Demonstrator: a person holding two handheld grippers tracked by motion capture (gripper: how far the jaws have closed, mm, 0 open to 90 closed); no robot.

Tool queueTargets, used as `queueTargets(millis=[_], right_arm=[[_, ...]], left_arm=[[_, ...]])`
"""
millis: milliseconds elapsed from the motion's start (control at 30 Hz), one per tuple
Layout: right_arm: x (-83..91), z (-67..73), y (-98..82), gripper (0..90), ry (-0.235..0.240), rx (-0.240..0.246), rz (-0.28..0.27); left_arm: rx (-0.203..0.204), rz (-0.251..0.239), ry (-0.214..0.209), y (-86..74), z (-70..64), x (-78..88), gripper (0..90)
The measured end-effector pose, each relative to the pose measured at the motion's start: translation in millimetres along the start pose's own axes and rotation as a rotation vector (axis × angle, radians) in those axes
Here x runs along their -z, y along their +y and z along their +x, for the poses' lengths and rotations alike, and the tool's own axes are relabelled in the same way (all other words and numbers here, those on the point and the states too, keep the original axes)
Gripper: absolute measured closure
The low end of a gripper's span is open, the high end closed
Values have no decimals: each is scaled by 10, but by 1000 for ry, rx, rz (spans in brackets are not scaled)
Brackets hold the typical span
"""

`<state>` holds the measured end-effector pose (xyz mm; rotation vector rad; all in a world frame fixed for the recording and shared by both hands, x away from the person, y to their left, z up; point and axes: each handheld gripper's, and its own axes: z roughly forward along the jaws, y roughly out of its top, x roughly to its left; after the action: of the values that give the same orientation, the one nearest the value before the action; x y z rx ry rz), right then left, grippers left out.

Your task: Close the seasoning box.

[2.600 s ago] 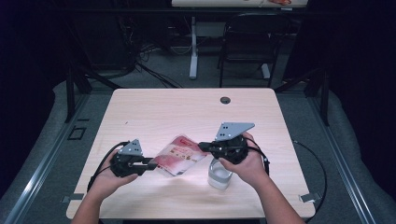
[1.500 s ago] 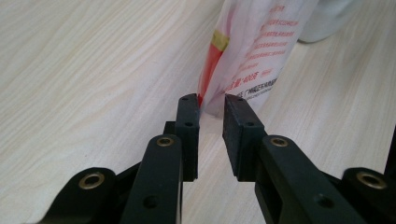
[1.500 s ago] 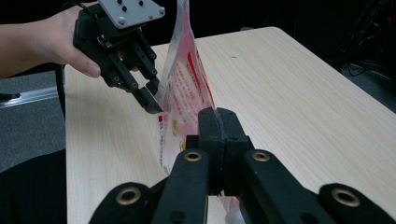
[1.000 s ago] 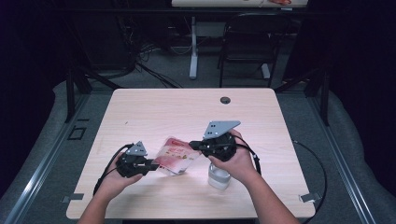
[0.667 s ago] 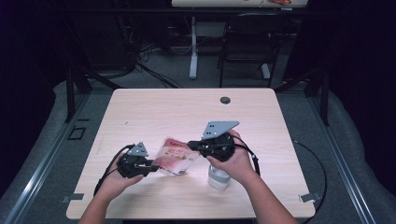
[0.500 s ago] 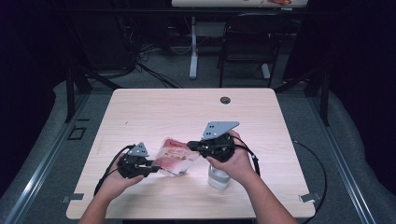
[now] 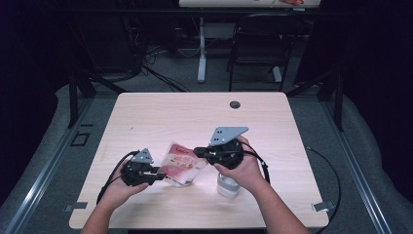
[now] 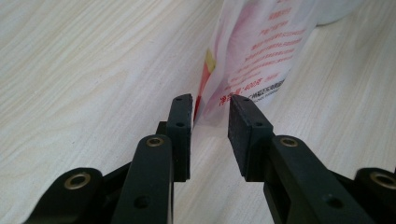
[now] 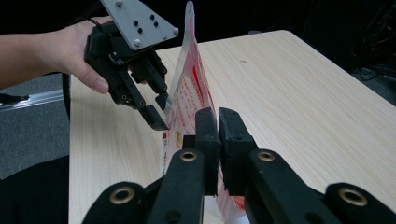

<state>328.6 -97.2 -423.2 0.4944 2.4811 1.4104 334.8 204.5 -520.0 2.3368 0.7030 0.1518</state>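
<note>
Snack pouch clamped in right tool, left tool parted around its corner, clear jar beside, wooden table.

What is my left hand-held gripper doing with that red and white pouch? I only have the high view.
Observer: The left hand-held gripper has just been opening its jaws. The pouch has its corner between them, with a gap on one side.
Operator: And the right one?
Observer: The right hand-held gripper has its jaws nearly together on the pouch's edge, though they have just eased open slightly.
Operator: Any print?
Observer: Red lettering on the white face, too small to read.
</note>
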Motion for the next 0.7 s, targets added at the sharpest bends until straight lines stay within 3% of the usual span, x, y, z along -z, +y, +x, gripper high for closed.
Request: queueTargets(millis=[433,700], right_arm=[[-21,30,21,853,15,0,-8],[-47,48,40,831,24,-3,-11]], left_arm=[[15,-42,-18,-15,10,80,701],[-7,-35,-28,-15,-7,120,689]])
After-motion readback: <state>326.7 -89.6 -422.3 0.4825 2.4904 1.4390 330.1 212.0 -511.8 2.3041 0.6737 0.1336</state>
